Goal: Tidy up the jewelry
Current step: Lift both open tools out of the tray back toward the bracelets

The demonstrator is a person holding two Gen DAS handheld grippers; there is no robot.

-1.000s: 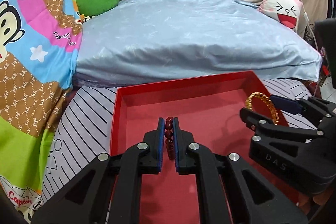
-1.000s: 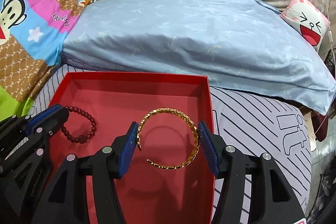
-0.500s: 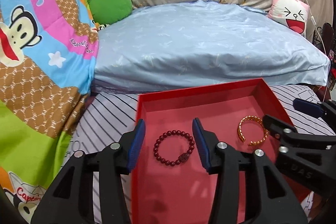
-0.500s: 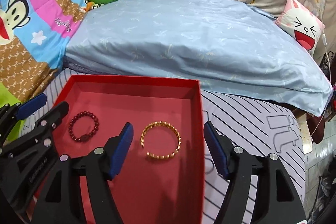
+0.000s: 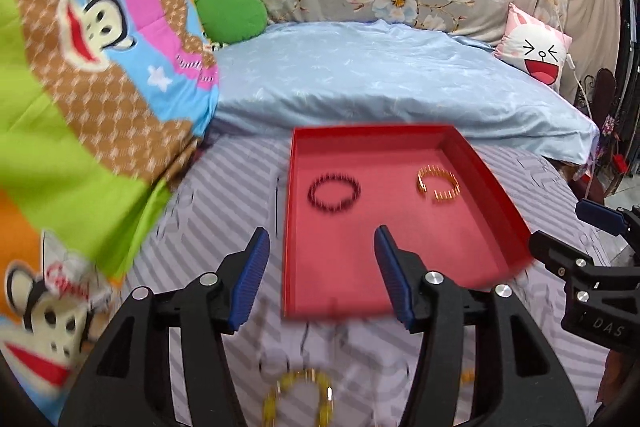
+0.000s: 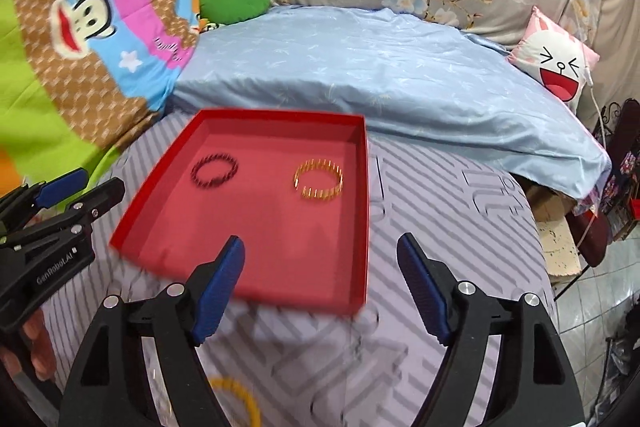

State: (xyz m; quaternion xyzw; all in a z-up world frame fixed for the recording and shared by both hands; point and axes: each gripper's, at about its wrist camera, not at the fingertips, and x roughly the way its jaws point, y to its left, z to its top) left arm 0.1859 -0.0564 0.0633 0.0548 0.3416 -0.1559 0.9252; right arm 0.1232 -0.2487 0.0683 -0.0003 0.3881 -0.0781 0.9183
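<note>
A red tray (image 5: 400, 287) (image 6: 362, 227) lies on the striped bedsheet. A dark red bead bracelet (image 5: 334, 193) (image 6: 214, 171) lies in its far left part. A gold cuff bracelet (image 5: 438, 183) (image 6: 319, 180) lies in its far right part. A yellow bead bracelet (image 5: 298, 401) (image 6: 238, 397) lies on the sheet near me, outside the tray. My left gripper (image 5: 320, 255) is open and empty, above the tray's near left corner. My right gripper (image 6: 320, 259) is open and empty, above the tray's near edge.
A light blue pillow (image 5: 380, 83) lies behind the tray. A colourful monkey-print blanket (image 5: 80, 87) is piled at the left. A pink rabbit cushion (image 5: 536, 51) and a green cushion (image 5: 230, 13) sit at the back. The bed's right edge drops to a tiled floor (image 6: 592, 327).
My left gripper let go of the dark red bracelet, and my right gripper widened around the gold cuff. Both drew back toward me, away from the tray. The yellow bracelet came into view.
</note>
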